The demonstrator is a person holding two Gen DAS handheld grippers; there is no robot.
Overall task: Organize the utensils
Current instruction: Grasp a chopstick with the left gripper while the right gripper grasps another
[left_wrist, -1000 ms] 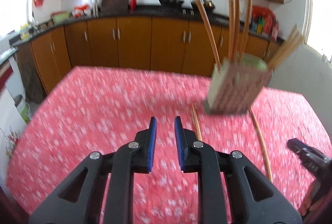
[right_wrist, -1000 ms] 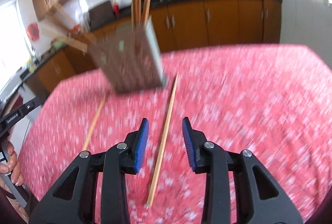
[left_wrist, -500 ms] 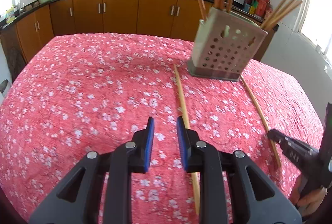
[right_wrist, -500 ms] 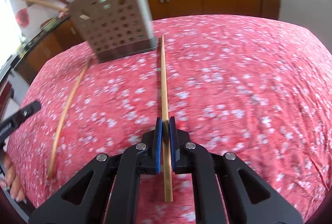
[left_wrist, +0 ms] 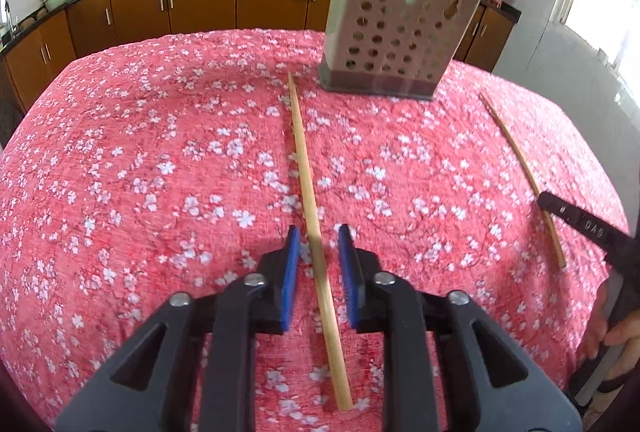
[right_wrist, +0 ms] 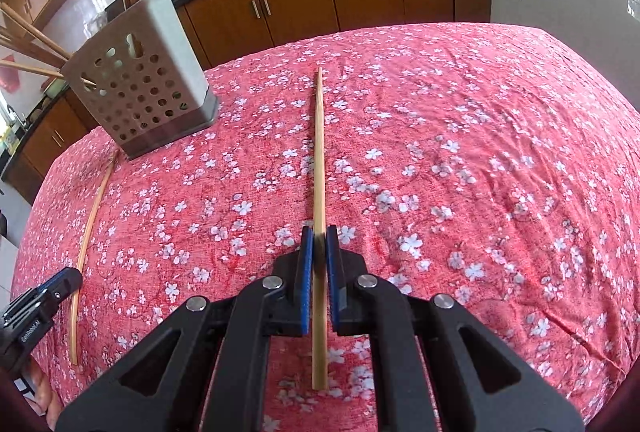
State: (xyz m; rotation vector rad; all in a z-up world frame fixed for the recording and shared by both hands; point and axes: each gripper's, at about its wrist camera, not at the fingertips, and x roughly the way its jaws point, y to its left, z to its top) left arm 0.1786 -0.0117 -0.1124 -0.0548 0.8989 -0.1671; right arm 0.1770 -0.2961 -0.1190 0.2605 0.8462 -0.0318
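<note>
Two wooden chopsticks lie on the red flowered tablecloth. One chopstick (left_wrist: pixel 306 175) runs between the blue pads of my left gripper (left_wrist: pixel 318 236). Its jaws are closing, with small gaps still showing on both sides of the stick. My right gripper (right_wrist: pixel 319 232) is shut on the other chopstick (right_wrist: pixel 319 151), which lies flat and points toward the far edge. A perforated metal utensil holder (left_wrist: pixel 396 31) (right_wrist: pixel 140 91) stands upright beyond both, with several chopsticks in it. Each view shows the other gripper at the near end of its stick: the right gripper (left_wrist: pixel 548 197) and the left gripper (right_wrist: pixel 68 278).
The tablecloth (right_wrist: pixel 480 151) covers the whole table and is wrinkled at the right. Brown kitchen cabinets (left_wrist: pixel 200 3) with a dark counter run behind the table. A person's hand (left_wrist: pixel 612 332) grips the right tool at the edge of the left wrist view.
The right gripper, open around its chopstick a second ago, has shut on it. The left gripper came down toward the table, and a chopstick now lies between its jaws.
</note>
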